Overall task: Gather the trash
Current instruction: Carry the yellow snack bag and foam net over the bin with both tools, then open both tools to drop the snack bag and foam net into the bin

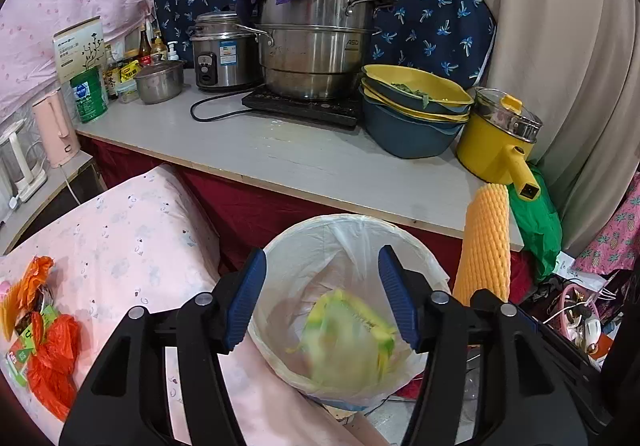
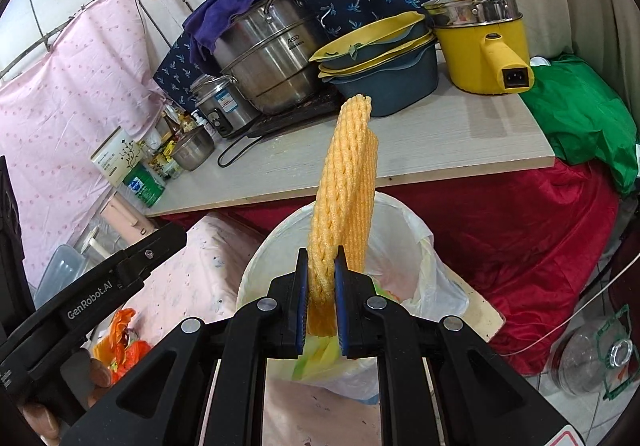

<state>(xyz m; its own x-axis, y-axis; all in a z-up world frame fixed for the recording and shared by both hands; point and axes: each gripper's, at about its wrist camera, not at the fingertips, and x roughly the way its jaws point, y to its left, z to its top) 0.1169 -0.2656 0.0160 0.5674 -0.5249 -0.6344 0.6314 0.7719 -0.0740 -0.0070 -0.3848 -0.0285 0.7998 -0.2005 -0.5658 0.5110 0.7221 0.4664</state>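
Left wrist view: left gripper (image 1: 322,298) spread wide, nothing between the blue pads (image 1: 248,298), poised over white-lined trash bin (image 1: 280,246). Blurred yellow-green wrapper (image 1: 348,334) inside the bin, below the fingers, apart from them. Orange foam net (image 1: 486,242) upright just right of the bin rim. Orange plastic scraps (image 1: 44,310) on pink bedding (image 1: 132,230) at left. Steel steamer pot (image 1: 316,46) on table (image 1: 280,162) behind.

Right wrist view: right gripper (image 2: 322,302) clamped narrow on lower end of orange foam net (image 2: 346,182), net standing up above the trash bin (image 2: 416,246). Left gripper's black body (image 2: 100,286) at left edge. Yellow electric pot (image 2: 480,46) on table.
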